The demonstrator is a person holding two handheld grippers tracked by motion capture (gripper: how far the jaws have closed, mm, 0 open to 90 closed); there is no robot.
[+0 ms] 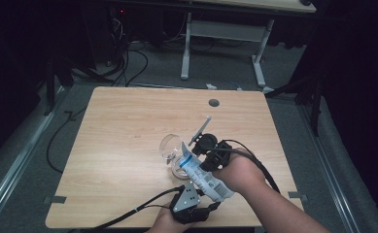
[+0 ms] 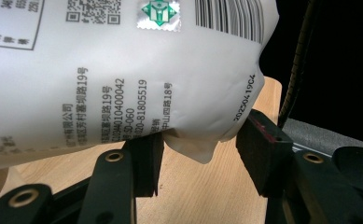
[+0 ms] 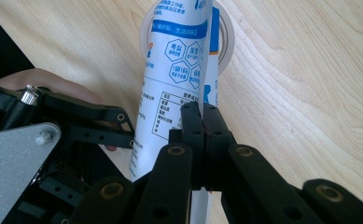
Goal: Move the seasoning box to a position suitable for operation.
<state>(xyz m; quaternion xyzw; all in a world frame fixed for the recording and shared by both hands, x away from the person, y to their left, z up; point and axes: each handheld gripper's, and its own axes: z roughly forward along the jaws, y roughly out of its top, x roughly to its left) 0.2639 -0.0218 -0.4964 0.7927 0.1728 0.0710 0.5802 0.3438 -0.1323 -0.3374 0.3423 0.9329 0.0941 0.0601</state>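
Tipping a soft, floppy white pouch [image 1: 203, 175] toward a fragile glass bowl [image 1: 172, 148] near the worktop's [image 1: 118, 145] front edge, right fingers [image 3: 202, 128] clench its flat side seam; left fingers [image 2: 144, 156] straddle the sagging bottom corner, not pressing

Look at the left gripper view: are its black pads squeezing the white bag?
No: the left gripper stands open beneath the white bag, and its pads sit apart from the bag's bottom corner.

A light wooden tabletop [image 1: 118, 145] with a round cable hole [image 1: 214, 103] near its far edge carries a clear glass [image 1: 173, 151] lying near the middle.
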